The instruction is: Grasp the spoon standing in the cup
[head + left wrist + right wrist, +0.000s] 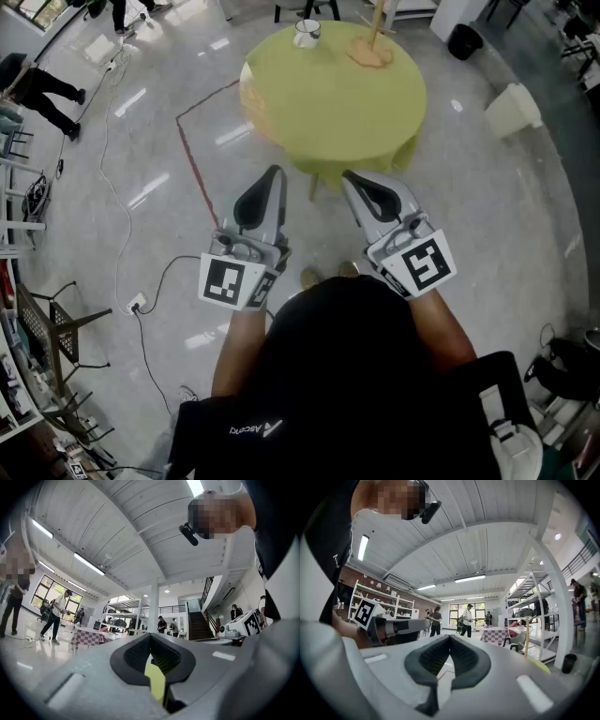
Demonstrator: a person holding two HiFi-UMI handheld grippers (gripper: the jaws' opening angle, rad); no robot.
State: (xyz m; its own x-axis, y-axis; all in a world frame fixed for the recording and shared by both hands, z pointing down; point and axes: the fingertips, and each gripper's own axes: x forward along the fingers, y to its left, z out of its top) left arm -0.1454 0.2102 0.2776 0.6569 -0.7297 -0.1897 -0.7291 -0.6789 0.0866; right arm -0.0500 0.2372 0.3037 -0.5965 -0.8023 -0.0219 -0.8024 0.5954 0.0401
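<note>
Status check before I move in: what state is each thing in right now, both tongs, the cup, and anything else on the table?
left tongs: shut, empty, held short of the table.
right tongs: shut, empty, held short of the table.
cup: upright near the table's far edge, untouched.
wooden stand: upright, right of the cup.
table: covered with a yellow-green cloth.

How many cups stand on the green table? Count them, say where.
1: the white cup at the table's far edge, left of a tan wooden stand. No other shows.
</note>
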